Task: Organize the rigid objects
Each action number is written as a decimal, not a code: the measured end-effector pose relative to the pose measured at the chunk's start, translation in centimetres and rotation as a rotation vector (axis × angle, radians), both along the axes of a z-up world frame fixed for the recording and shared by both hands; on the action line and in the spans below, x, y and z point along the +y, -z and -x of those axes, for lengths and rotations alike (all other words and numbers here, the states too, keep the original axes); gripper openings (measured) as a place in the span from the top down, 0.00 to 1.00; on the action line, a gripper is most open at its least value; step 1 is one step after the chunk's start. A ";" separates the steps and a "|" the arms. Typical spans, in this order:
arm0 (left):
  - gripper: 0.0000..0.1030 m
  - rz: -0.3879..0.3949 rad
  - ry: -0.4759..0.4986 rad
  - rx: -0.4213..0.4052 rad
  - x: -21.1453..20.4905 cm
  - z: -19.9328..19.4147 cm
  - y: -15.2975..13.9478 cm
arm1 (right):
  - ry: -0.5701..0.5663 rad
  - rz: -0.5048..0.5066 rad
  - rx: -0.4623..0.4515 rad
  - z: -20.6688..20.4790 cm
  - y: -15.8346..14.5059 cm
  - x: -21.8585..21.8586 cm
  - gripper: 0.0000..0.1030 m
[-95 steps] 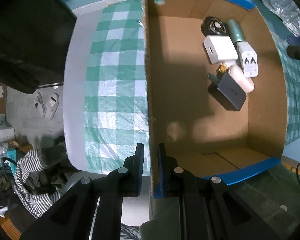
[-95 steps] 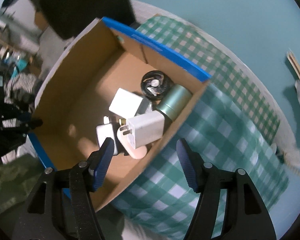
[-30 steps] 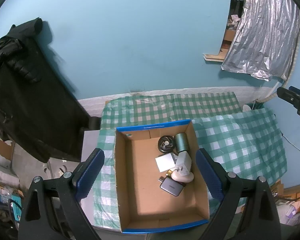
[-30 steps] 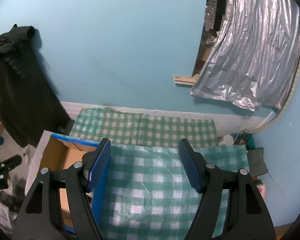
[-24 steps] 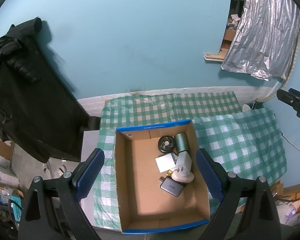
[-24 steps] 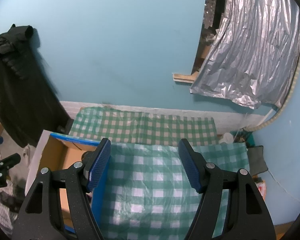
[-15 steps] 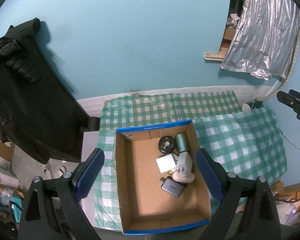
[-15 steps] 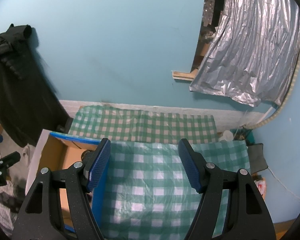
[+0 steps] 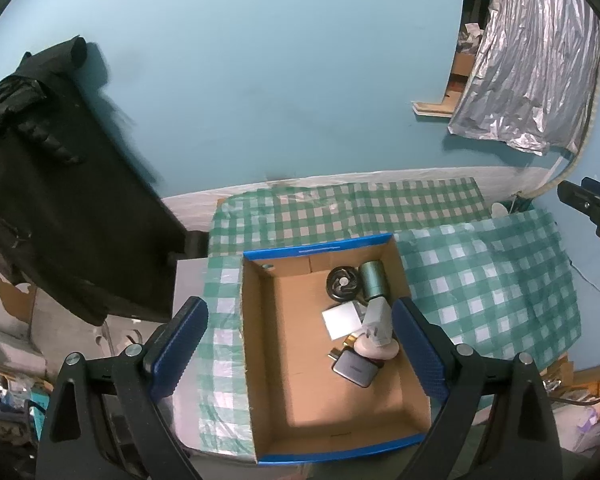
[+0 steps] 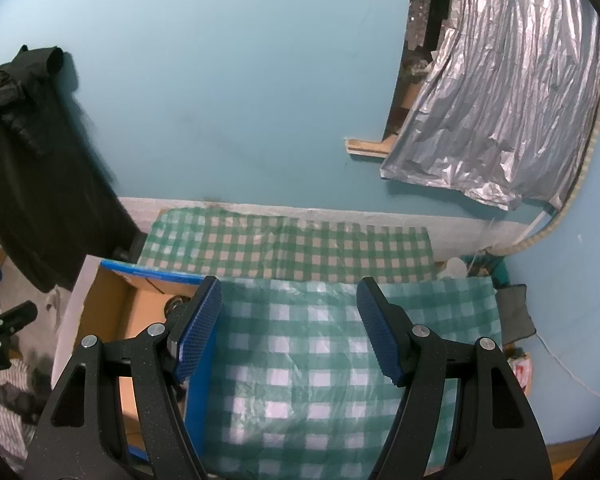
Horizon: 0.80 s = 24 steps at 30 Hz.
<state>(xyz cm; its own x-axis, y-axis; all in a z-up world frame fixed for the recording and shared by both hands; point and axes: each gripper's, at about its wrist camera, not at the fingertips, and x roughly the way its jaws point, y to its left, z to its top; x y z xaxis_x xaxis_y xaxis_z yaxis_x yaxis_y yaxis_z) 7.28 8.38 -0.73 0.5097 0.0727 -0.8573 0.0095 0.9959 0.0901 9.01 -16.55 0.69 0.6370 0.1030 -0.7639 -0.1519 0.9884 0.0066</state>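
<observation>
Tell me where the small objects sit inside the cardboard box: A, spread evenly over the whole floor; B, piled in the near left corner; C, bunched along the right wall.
C: the chargers, green cylinder and black disc cluster by the right wall of the cardboard box, leaving its left side bare.

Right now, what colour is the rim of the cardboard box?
Blue, along the cardboard box top edge; clearest in the left wrist view.

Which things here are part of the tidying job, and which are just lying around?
Part of the job:
- blue-edged cardboard box
- white square charger
- grey flat adapter
- green metal cylinder
- black round fan

Just lying about:
- black jacket hanging on the wall
- crinkled silver foil sheet
- green checked tablecloth
</observation>
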 end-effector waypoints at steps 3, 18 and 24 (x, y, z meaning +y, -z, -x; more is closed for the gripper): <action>0.02 -0.007 -0.008 -0.006 0.1 0.4 -0.2 | -0.005 0.003 0.003 0.1 0.0 0.2 0.33; 0.02 0.010 -0.033 0.004 1.1 1.0 -0.5 | -0.026 0.000 0.009 0.3 0.3 1.2 0.33; 0.02 0.006 -0.036 0.007 1.2 1.3 -0.7 | -0.024 -0.002 0.013 0.4 0.5 1.4 0.33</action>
<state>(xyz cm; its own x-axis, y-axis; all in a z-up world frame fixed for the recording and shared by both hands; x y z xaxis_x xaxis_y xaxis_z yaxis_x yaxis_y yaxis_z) 6.03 9.60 -0.05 0.5007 0.0857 -0.8614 -0.0257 0.9961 0.0841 8.65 -15.19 0.16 0.6240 0.1202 -0.7721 -0.1757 0.9844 0.0112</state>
